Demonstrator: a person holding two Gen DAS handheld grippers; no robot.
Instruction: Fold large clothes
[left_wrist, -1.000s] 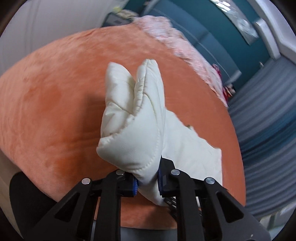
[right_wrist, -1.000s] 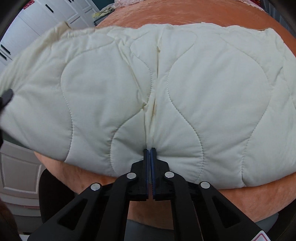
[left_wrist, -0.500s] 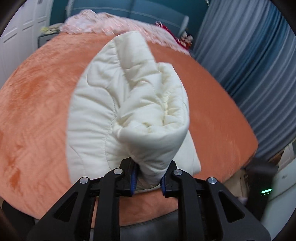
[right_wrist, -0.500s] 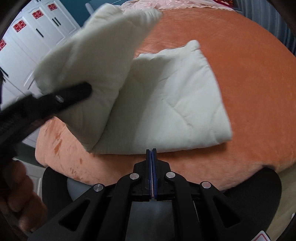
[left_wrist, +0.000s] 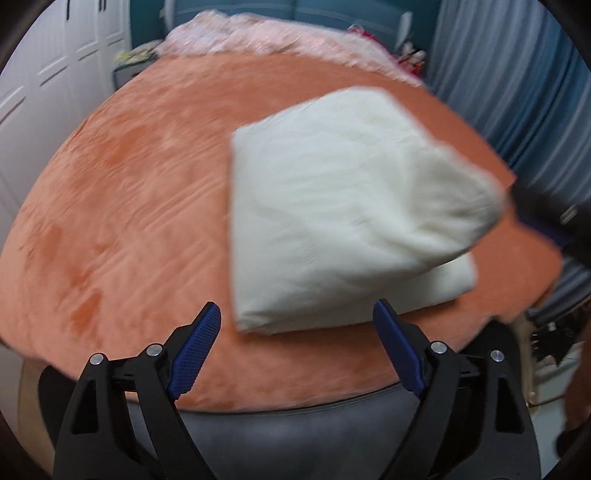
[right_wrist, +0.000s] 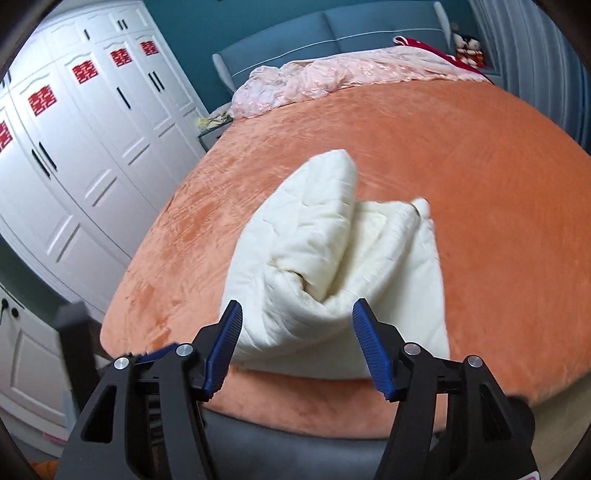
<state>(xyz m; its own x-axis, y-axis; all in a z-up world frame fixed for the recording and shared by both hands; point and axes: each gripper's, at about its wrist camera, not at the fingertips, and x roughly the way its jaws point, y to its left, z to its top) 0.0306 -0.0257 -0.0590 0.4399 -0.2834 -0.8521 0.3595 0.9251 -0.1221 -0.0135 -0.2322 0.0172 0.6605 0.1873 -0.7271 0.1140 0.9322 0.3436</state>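
Both grippers have let go since half a second ago: the left gripper (left_wrist: 297, 328), then clamped on a bunched fold, and the right gripper (right_wrist: 297, 325), then pinched shut on nothing, now stand with jaws spread wide and empty. The cream quilted garment (right_wrist: 332, 280) has dropped onto the bed (right_wrist: 498, 192) and lies near its front edge in a loose, puffy bundle, one layer humped up over the flatter layers beneath.

Along the left of the room runs a white wardrobe (right_wrist: 85, 155) with panelled doors, dark slot handles and red paper decorations near the top. Beside it, at the far corner of the bed, a low nightstand (right_wrist: 212, 129) carries small clutter too blurred to name. The orange plush bedspread covers most of the bed, its nap brushed into lighter and darker streaks. At the head lies a crumpled pink quilt (right_wrist: 351, 77), with a teal padded headboard (right_wrist: 332, 33) behind it and a teal wall above. On the right, a small red-and-black plush toy (right_wrist: 467, 46) sits at the headboard's end, and grey-blue pleated curtains (left_wrist: 517, 81) hang down the right side. In the left wrist view, which is smeared by motion, the right gripper's dark body (left_wrist: 550, 218) shows just beside the garment's right end.
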